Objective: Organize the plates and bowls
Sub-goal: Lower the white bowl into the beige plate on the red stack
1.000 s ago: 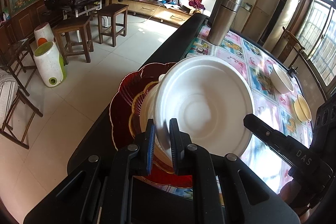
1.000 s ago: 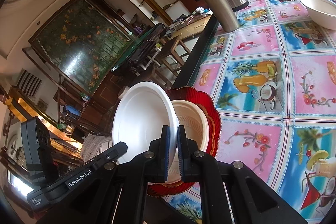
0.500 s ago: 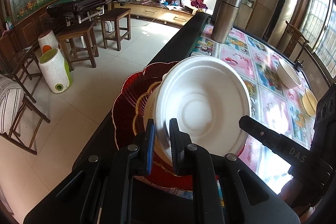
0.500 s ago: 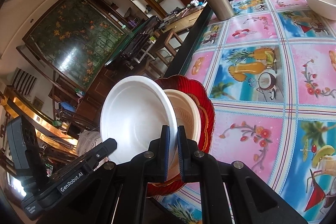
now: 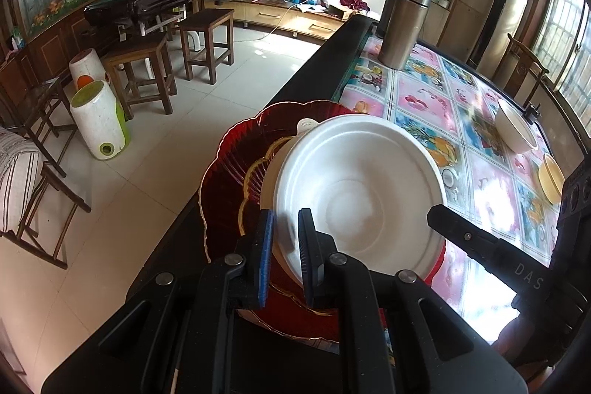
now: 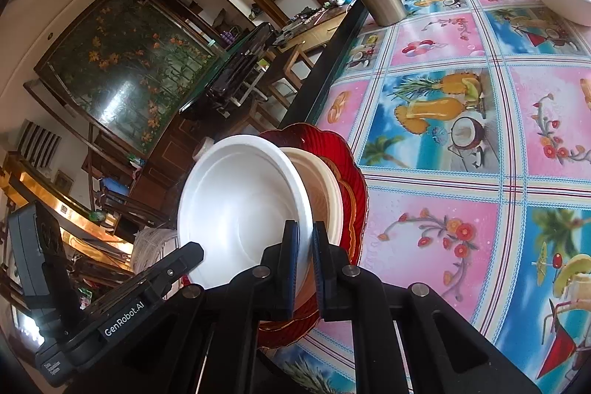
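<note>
**Gripping one white bowl from both sides**

Holding the rim of the white bowl point(image 5: 360, 194), both grippers are clenched on it: the left gripper point(image 5: 286, 235) pinches the near-left rim, the right gripper point(image 6: 304, 242) the near-right rim. The bowl sits over a cream dish point(image 6: 325, 194) that lies on a red plate point(image 5: 236, 168) at the near-left edge of the table point(image 6: 439, 216).

Readable writing differs by view. In the left view, the right gripper's body at the right edge carries the letters "DAS". In the right view, the left gripper's body at lower left reads "GenRobot.AI".

Only the left view shows the floor, two stools point(image 5: 166, 61) and a small yellow bowl point(image 5: 552, 178) at the far right. Only the right view shows the tablecloth prints close up: pineapple, coconut and flowers. Both views show the steel flask point(image 5: 404, 6) at the far left of the table and another white bowl point(image 5: 515, 130) at the far right.
</note>
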The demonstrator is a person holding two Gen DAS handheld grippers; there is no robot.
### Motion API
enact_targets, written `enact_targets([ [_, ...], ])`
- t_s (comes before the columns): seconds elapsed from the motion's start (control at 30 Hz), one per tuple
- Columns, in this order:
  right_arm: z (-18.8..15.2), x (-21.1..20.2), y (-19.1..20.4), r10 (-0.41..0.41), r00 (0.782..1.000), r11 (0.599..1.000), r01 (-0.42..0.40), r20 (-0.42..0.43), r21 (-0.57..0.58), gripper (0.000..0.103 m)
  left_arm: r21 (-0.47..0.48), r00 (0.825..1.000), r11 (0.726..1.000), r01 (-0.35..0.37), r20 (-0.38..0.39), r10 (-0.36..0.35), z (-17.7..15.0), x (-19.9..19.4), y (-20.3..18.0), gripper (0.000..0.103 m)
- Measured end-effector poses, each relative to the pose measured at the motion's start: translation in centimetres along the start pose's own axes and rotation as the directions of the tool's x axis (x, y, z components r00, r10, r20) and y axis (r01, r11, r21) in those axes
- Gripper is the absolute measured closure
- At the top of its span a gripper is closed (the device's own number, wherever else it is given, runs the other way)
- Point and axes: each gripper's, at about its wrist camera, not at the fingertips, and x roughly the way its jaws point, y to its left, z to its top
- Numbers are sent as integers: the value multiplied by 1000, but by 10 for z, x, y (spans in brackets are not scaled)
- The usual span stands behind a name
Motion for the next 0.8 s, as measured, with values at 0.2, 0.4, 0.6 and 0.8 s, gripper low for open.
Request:
enact_targets([
  [0.2,-1,2,0,6,1000,1000,-6,1,-5,95,-3,1000,1000,-7,-2,7,-2,3,-1,92],
  [0.4,-1,3,-2,7,1000,1000,-7,-5,-4,95,4,1000,1000,-8,-9,8,-3,5,0,92],
  [0.6,-1,3,-1,10,1000,1000,-10,-9,1,95,-4,1000,1000,10,-22,-10,-3,5,1,92],
  [0.8,0,4,-5,46,998,997,-44,-41,58,94,-5,999,999,33,-27,-33,-1,-2,2,92],
])
